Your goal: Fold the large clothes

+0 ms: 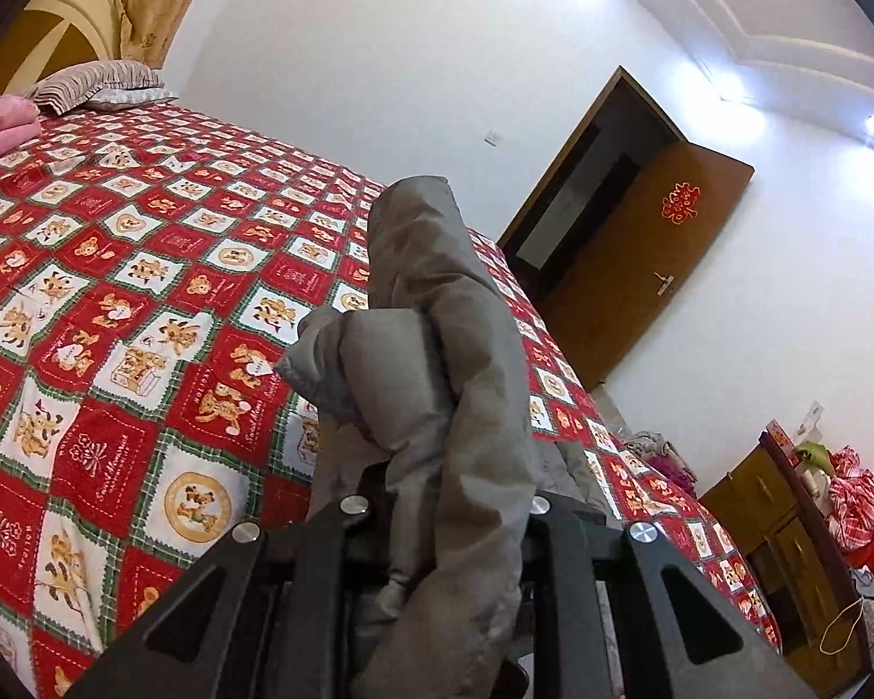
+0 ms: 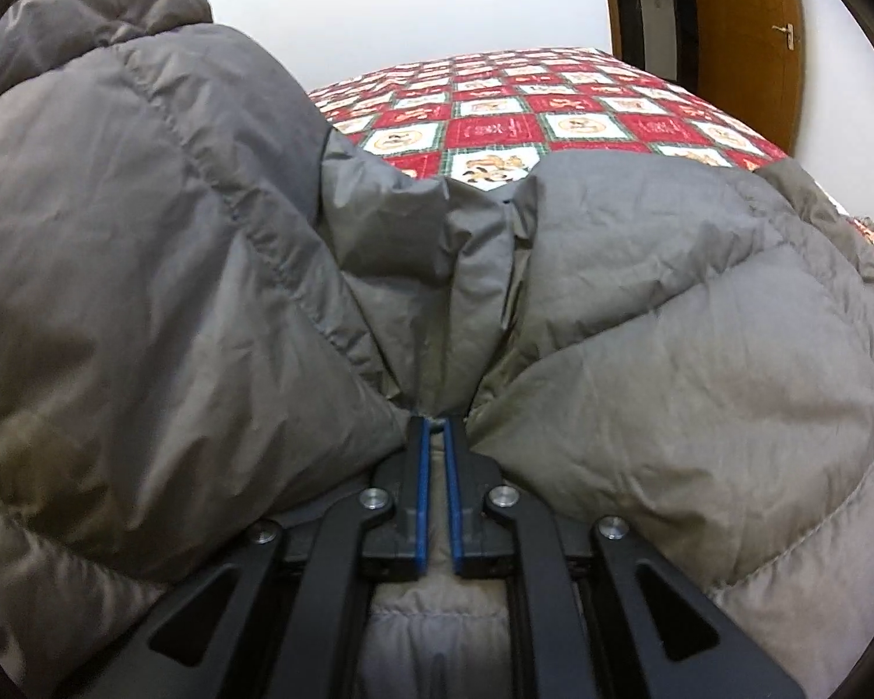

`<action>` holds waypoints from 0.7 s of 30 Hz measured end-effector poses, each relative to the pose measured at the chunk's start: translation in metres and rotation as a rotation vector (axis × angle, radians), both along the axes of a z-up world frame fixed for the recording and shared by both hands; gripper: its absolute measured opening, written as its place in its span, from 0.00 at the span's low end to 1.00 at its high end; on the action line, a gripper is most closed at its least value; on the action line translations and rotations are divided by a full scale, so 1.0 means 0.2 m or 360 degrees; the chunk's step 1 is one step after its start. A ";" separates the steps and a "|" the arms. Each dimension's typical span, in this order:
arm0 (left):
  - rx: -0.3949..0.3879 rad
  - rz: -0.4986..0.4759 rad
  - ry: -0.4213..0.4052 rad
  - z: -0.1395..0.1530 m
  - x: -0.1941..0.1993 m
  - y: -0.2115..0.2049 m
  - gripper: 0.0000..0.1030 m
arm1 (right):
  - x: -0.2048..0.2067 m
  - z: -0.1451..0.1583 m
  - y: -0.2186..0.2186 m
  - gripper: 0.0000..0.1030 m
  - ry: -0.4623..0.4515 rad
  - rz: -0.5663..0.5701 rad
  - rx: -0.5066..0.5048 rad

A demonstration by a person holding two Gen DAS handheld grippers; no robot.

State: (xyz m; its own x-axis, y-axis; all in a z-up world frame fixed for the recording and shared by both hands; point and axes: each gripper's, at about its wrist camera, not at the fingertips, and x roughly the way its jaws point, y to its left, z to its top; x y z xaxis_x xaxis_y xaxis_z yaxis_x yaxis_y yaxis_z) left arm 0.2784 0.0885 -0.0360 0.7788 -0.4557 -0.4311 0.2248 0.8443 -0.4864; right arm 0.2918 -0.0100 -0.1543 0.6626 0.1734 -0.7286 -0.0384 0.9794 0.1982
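The grey down jacket (image 2: 641, 320) is billowing over the patchwork bedspread (image 1: 116, 291), puffy, light and slippery. The right gripper (image 2: 435, 425) is pinching a seam fold; the left gripper (image 1: 443, 501) is clamping a bunched sleeve, its fingers hidden. Stitched seams are probably offering the surest hold.

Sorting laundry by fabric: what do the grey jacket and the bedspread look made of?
Grey jacket: likely thin nylon or polyester shell, slight sheen, stitched puffy quilting suggesting padding. Bedspread: looks like matte printed cotton, flat red-and-white bear checks; fibre uncertain.
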 end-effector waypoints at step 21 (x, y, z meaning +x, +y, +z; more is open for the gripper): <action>0.0451 -0.0097 -0.0106 0.08 -0.06 -0.50 0.17 | -0.12 0.23 -0.43 0.12 0.0060 0.0148 0.0444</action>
State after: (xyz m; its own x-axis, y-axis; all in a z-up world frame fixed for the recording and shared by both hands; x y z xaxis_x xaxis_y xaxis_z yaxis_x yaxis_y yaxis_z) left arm 0.2668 -0.0122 -0.0191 0.7846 -0.3712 -0.4967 0.3027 0.9284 -0.2156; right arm 0.2684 -0.0966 -0.1081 0.6079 0.4290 -0.6682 -0.1127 0.8796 0.4622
